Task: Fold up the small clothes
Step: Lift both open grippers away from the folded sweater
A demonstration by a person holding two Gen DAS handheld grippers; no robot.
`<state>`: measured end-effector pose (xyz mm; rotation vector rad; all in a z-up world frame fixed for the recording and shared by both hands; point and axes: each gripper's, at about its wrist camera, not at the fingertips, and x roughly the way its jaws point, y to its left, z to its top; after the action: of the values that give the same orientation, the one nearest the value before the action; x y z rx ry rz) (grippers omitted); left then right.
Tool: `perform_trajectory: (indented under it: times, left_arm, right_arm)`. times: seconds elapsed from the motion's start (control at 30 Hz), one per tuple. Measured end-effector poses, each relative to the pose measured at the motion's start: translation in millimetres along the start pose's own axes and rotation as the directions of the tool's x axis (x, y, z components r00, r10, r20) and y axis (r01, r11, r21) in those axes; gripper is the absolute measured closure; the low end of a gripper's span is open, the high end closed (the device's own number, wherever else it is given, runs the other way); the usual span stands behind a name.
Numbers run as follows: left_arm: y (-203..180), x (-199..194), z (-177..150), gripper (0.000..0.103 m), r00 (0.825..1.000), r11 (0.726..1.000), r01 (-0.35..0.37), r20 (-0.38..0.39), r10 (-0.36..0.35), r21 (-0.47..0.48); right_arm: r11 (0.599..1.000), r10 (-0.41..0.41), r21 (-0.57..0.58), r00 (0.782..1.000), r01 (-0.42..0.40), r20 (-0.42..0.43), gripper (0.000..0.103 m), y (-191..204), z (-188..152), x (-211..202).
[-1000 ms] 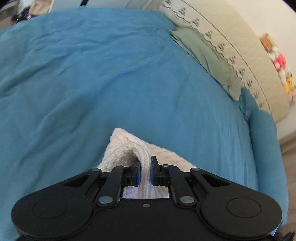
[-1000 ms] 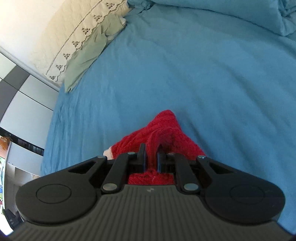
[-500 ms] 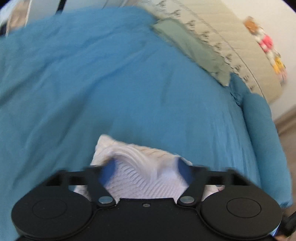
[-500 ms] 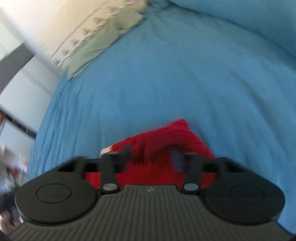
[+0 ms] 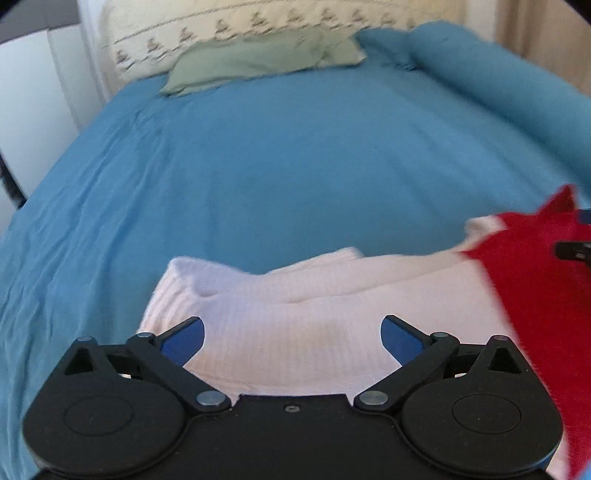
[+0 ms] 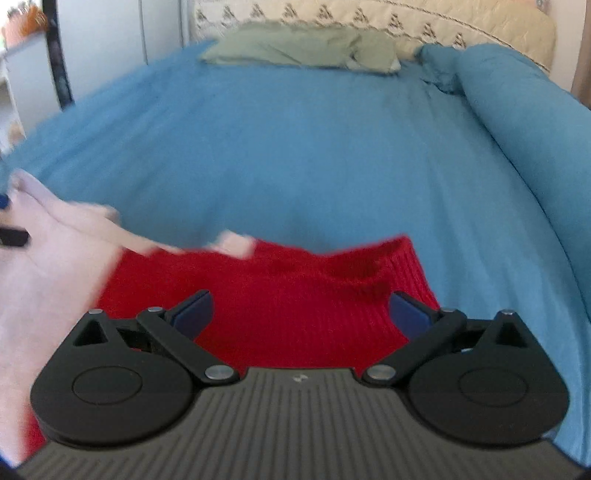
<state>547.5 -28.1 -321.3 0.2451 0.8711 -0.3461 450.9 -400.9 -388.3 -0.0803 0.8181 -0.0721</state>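
Note:
A small knitted garment lies on the blue bedspread (image 5: 277, 166), its left part white (image 5: 295, 314) and its right part red (image 5: 535, 277). My left gripper (image 5: 291, 336) is open, its blue-padded fingers wide apart over the white part. My right gripper (image 6: 301, 314) is open over the red part (image 6: 295, 288), with the white part (image 6: 48, 258) to its left. Neither gripper holds the cloth. The garment's near edge is hidden under both grippers.
A sage green pillow (image 5: 255, 59) and a cream quilted headboard (image 5: 258, 22) are at the far end. A rolled blue duvet (image 6: 524, 122) runs along the right side. White furniture (image 6: 103, 44) stands beyond the bed's left edge.
Both grippers were shut on pinched folds of the garment, left on white, right on red. Both have opened and let go, and the garment now lies spread on the bed.

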Motion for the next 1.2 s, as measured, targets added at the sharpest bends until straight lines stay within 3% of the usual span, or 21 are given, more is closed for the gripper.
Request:
perform_trajectory:
  times: [0.07,0.17,0.3,0.4,0.47,0.53,0.63,0.8,0.87,0.97,1.1,1.2]
  left_arm:
    - [17,18,0,0.000,1.000,0.998,-0.021,-0.019,0.020,-0.057]
    - [35,41,-2,0.000,0.997,0.990,0.048,-0.055,-0.056,-0.136]
    - [31,44,0,0.000,0.997,0.994,0.044,-0.058,-0.050,-0.100]
    - [28,31,2,0.000,0.997,0.991,0.024,-0.075,-0.034,-0.130]
    - [20,8,1,0.000,0.996,0.986,0.000,-0.085,-0.014,-0.168]
    - [-1,-25,-7,0.000,0.997,0.982,0.033,-0.061,-0.045,-0.185]
    - [-50,-55,-24,0.000,0.997,0.989,0.030,-0.063,-0.040,-0.142]
    - [-112,-47,-62,0.000,0.994,0.998,-0.008,-0.111,0.001,-0.065]
    - [-116,-38,-74,0.000,0.995,0.994,-0.029,-0.095,0.019,-0.101]
    - [-103,-26,-81,0.000,0.996,0.977,0.010,-0.086,-0.029,-0.214]
    - [-99,-26,-68,0.000,0.990,0.982,0.012,-0.133,-0.038,-0.190]
    - [-96,-43,-54,0.000,0.990,0.980,-0.023,-0.142,-0.005,-0.197]
  right_arm:
    - [0.999,-0.031,0.021,1.000,0.031,0.000,0.000,-10,-9,13]
    - [0.995,0.024,0.095,1.000,-0.024,-0.001,0.000,-26,-19,27]
    - [0.991,0.044,0.128,0.999,-0.042,-0.009,0.000,-30,-19,34]
    - [0.992,0.042,0.123,0.999,-0.038,-0.031,0.000,-31,-12,25]
    - [0.992,0.028,0.124,0.999,-0.024,-0.032,0.000,-24,-11,4]
    - [0.991,0.042,0.129,0.999,-0.044,0.023,0.000,-11,-16,-27]
    - [0.993,0.045,0.105,0.997,-0.052,0.064,0.000,17,-31,-72]
    - [0.997,0.028,0.074,0.999,-0.026,-0.027,0.000,56,-66,-81]
    - [0.996,0.030,0.089,0.997,-0.023,-0.068,0.000,59,-83,-68]
    - [0.980,0.067,0.192,0.997,-0.060,-0.031,0.000,48,-95,-62]
    - [0.981,0.069,0.186,0.996,-0.059,-0.049,0.000,48,-89,-67]
    - [0.972,0.027,0.234,0.998,-0.015,-0.049,0.000,43,-85,-100]
